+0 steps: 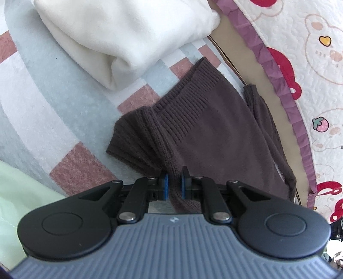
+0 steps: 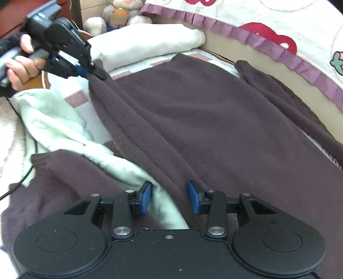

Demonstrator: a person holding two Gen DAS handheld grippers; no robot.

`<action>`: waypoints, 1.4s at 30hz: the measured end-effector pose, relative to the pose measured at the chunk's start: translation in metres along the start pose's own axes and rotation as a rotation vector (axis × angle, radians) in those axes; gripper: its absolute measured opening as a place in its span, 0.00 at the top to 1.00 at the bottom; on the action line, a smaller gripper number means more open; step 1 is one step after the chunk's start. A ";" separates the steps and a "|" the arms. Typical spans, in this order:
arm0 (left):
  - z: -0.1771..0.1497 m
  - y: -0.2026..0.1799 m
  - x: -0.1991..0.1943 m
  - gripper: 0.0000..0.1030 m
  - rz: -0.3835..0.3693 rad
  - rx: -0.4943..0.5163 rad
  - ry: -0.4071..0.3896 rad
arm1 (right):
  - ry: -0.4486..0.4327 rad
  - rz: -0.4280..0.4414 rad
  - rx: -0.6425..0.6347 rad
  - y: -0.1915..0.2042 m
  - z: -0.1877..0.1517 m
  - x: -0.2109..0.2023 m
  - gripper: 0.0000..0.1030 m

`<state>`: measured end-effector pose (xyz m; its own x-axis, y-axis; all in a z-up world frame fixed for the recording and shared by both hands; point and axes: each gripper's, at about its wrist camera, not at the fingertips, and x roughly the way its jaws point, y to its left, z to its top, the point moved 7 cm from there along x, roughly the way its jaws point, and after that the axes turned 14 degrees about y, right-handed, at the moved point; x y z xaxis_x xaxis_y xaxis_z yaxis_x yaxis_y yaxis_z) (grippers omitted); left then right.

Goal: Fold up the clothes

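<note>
Right wrist view — left gripper point(image 2: 90, 72) pinching brown sweater point(image 2: 203, 120), right gripper point(image 2: 169, 197) spread astride its edge — liable to slip if tugged

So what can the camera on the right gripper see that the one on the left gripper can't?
Only the right wrist view shows the left gripper from outside, the hand holding it, the stuffed toys in the far corner, and the open right gripper straddling a sweater fold.

Only the left wrist view shows the sweater's ribbed hem up close and knit pinched between the blue pads.

Both show the brown sweater, white folded cloth, pale green cloth, checked sheet and purple-frilled quilt.
</note>
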<state>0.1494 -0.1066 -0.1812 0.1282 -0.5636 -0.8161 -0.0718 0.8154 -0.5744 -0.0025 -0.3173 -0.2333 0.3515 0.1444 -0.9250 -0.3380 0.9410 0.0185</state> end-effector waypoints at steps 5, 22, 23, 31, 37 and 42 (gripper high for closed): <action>0.003 -0.011 -0.016 0.90 -0.029 0.025 -0.034 | -0.004 0.113 0.070 -0.003 0.001 -0.004 0.84; -0.025 0.019 -0.050 0.75 0.406 0.172 -0.087 | 0.074 0.277 0.059 0.024 -0.022 -0.032 0.82; -0.026 0.016 -0.058 0.75 0.433 0.191 -0.109 | 0.050 0.324 0.067 0.025 -0.020 -0.042 0.74; 0.008 -0.039 -0.082 0.55 0.411 0.371 -0.262 | -0.111 0.411 0.339 -0.035 -0.012 -0.083 0.52; 0.019 -0.078 -0.019 0.52 0.307 0.463 -0.190 | -0.100 0.179 0.652 -0.120 -0.046 -0.068 0.52; 0.028 -0.109 0.028 0.48 0.241 0.525 -0.147 | -0.110 0.099 0.699 -0.161 -0.078 -0.086 0.51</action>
<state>0.1883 -0.2077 -0.1400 0.3073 -0.3607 -0.8806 0.3779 0.8955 -0.2350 -0.0462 -0.5052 -0.1862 0.4470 0.2350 -0.8631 0.2530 0.8923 0.3740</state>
